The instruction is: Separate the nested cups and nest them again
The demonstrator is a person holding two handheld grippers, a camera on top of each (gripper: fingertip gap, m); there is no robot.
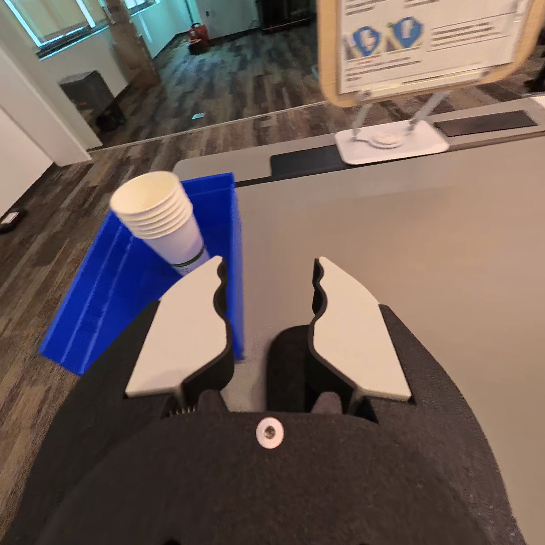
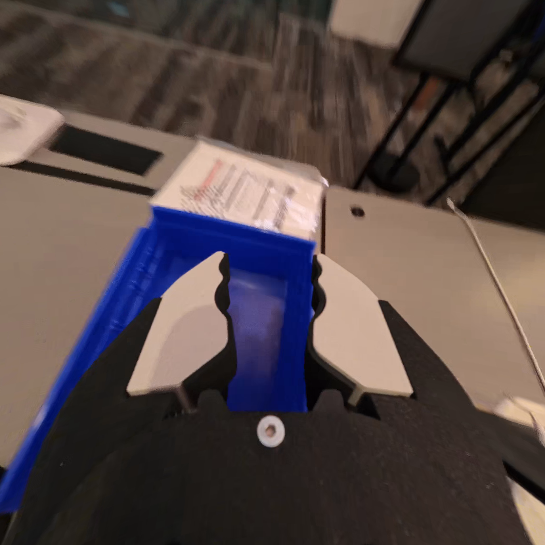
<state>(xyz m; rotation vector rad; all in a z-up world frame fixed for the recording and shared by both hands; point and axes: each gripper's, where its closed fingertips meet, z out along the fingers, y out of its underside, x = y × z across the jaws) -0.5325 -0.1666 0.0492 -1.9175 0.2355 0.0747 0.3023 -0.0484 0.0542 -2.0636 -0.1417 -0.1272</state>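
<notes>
nothing separated yet
stack of nested cups stands in blue bin at table's left edge; left gripper and right gripper jaws apart, empty.

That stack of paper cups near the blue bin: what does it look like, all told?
The stack of paper cups shows only in the left wrist view. It is white or cream paper, several cups nested with rolled rims stepped one below another, and a dark green band near the base. It leans tilted, mouth open toward the upper left, inside the blue bin. The left tongs' tip hides its foot; nothing grips it.
</notes>
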